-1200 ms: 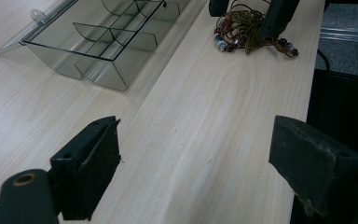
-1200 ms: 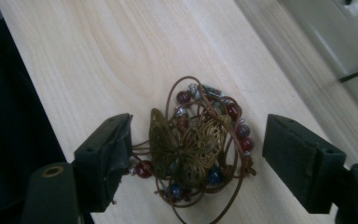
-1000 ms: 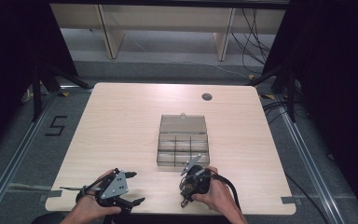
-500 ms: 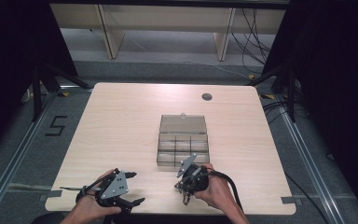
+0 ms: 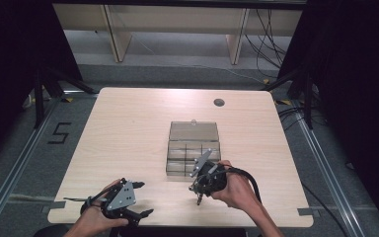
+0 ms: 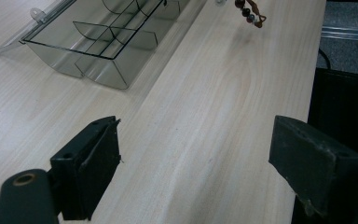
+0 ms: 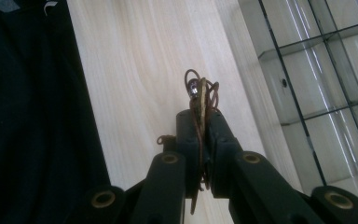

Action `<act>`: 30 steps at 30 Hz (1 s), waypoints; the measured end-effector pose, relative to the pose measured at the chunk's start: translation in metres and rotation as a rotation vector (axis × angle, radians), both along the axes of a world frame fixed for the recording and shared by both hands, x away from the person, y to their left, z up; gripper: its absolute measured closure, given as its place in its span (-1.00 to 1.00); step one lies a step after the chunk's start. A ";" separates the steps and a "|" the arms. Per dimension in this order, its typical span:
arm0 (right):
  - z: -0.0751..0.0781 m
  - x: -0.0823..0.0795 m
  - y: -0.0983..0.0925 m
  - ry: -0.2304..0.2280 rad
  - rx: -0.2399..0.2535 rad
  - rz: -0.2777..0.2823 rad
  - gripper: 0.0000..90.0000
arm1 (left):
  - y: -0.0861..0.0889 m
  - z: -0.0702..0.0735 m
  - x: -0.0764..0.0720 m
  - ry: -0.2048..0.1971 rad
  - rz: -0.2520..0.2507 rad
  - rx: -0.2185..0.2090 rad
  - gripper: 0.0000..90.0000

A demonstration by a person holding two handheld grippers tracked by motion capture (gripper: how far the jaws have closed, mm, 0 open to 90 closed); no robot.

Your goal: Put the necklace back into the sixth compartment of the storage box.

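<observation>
A brown cord bracelet with dark beads is pinched between the jaws of my right gripper, which is shut on it. In the high view that gripper hovers over the table just in front of a clear compartment box, tips pointing down and toward the front. The bracelet dangles above the wood in the left gripper view. My left gripper sits near the front left edge, open, with bare table between its jaws. The box has its lid folded back.
The box's compartments look empty where visible. A small round grommet sits at the table's back right. The table's front edge runs close below both hands, with dark clothing beyond it. Shelving stands behind the table.
The right hand has tilted and shifted slightly in front of the box with the bracelet in its jaws. The left gripper has stayed in place.
</observation>
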State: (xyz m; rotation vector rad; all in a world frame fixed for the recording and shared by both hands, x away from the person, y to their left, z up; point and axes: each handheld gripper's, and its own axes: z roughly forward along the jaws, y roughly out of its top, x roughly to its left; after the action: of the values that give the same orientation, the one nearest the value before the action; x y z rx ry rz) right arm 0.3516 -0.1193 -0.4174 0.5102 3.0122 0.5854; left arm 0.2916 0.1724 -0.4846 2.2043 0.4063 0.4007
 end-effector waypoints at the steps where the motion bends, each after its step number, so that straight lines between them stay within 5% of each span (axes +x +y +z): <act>1: 0.000 0.000 0.000 0.000 0.000 0.000 0.91 | 0.000 0.000 0.000 0.000 0.000 0.000 -0.65; 8: 0.016 0.010 -0.004 -0.006 -0.021 0.011 0.91 | -0.001 0.000 0.000 0.005 0.005 -0.009 -0.65; 16: 0.038 0.023 -0.010 -0.007 -0.042 -0.040 0.91 | 0.000 0.000 0.001 0.001 0.003 -0.006 -0.65; 30: 0.054 0.056 -0.023 -0.027 -0.062 -0.096 0.91 | -0.001 -0.001 0.000 0.006 0.004 -0.016 -0.65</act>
State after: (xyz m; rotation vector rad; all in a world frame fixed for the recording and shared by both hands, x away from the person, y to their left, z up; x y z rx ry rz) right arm 0.4077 -0.1427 -0.3636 0.6343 2.9500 0.4878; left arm 0.2914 0.1714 -0.4854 2.1902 0.4160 0.3919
